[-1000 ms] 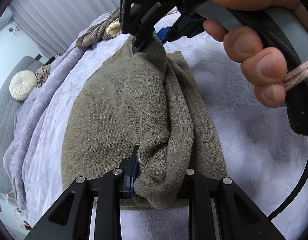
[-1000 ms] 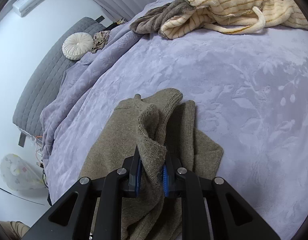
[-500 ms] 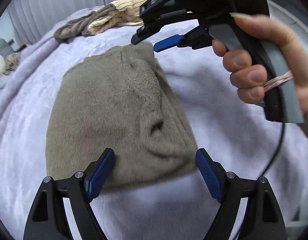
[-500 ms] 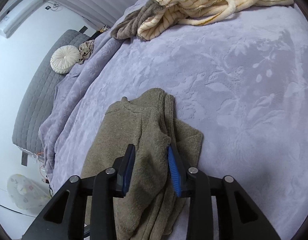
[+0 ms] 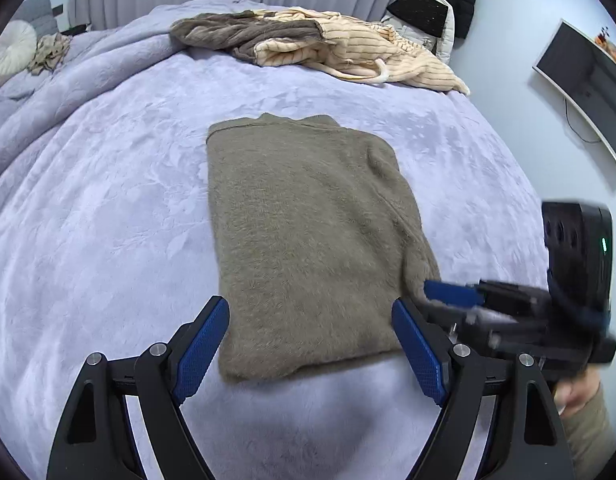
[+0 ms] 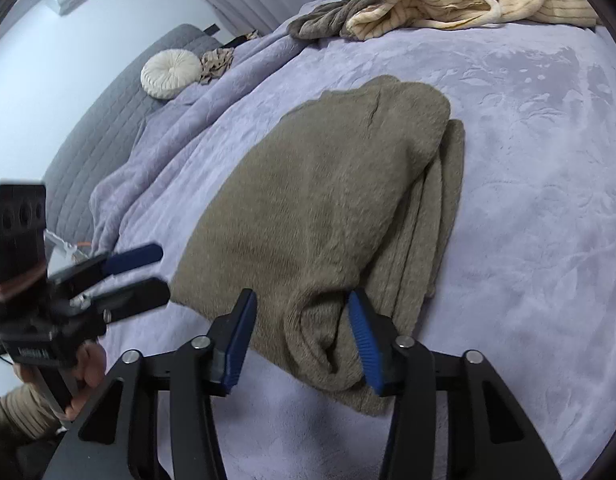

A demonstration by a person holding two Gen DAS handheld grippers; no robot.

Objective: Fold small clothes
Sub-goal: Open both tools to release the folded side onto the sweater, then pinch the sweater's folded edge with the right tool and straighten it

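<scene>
Released since earlier: olive sweater [image 5: 308,232], folded on bed [image 5: 108,208], long axis toward twelve; your left tongs [image 5: 309,354] and right tongs [image 6: 304,340] apart, empty.

Folded olive-brown knit sweater [image 5: 308,236] lies flat mid-bed on the lavender plush bedspread [image 5: 108,208]. Behind it, near the far edge, a heap of cream striped and grey-brown clothes [image 5: 315,44]. Far left, a round white pleated cushion [image 6: 171,73] on a grey quilted sofa [image 6: 104,136], beside the bed.
</scene>
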